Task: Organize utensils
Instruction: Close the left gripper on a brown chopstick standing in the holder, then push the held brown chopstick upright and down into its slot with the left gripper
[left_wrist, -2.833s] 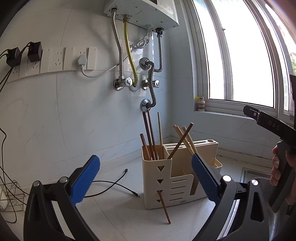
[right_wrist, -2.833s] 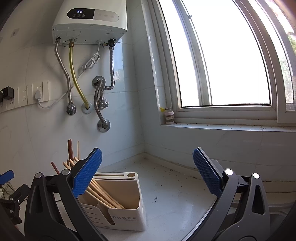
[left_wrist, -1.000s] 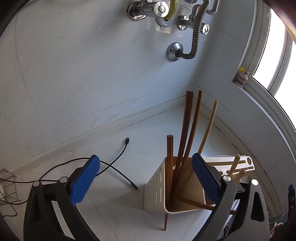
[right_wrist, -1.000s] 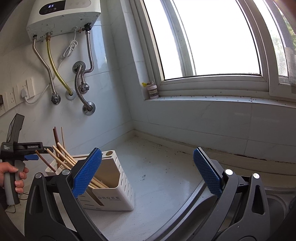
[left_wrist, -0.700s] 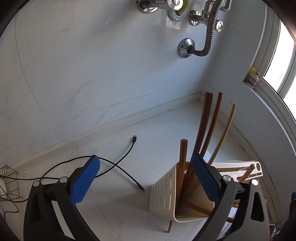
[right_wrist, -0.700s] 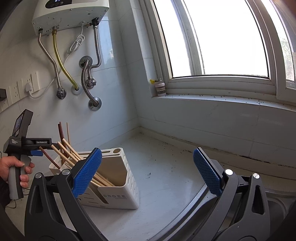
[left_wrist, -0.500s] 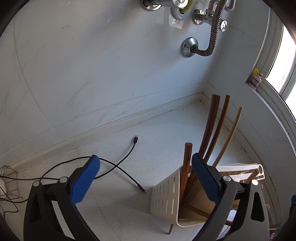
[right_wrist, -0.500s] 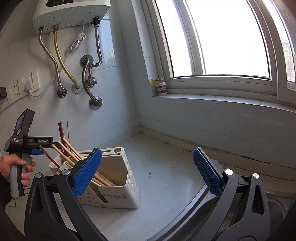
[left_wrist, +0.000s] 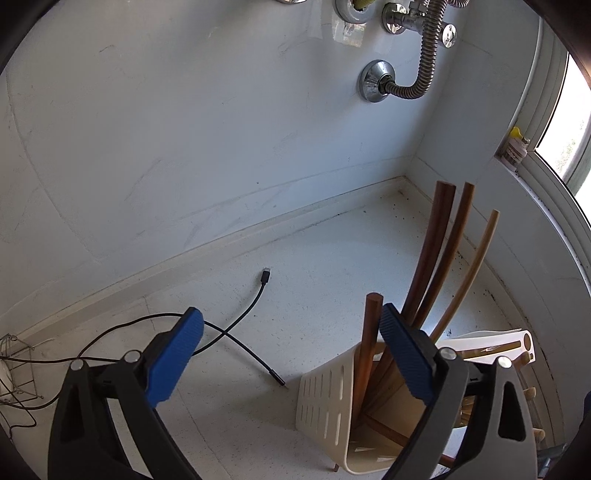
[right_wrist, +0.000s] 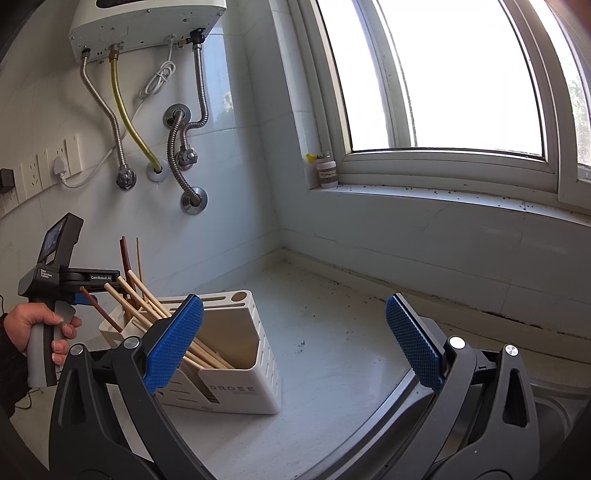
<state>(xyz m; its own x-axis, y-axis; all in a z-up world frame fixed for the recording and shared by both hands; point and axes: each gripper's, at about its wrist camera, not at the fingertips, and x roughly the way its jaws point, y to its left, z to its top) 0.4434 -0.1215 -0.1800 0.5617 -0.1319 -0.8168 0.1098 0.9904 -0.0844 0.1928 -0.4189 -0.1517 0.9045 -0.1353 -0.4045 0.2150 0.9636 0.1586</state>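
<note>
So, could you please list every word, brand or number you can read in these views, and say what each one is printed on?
"DROEE": front of the white utensil holder.
"GenRobot.AI": side of the left gripper.
Small label on that gripper's grey body: too small to read.
Water heater display: cut off, unreadable.
Windowsill bottle label: blurred.

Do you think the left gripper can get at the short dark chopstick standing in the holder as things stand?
Probably yes: the left gripper is open above the holder, and the short dark chopstick stands just inside its right pad, top free. The taller chopsticks crowd behind that pad.
</note>
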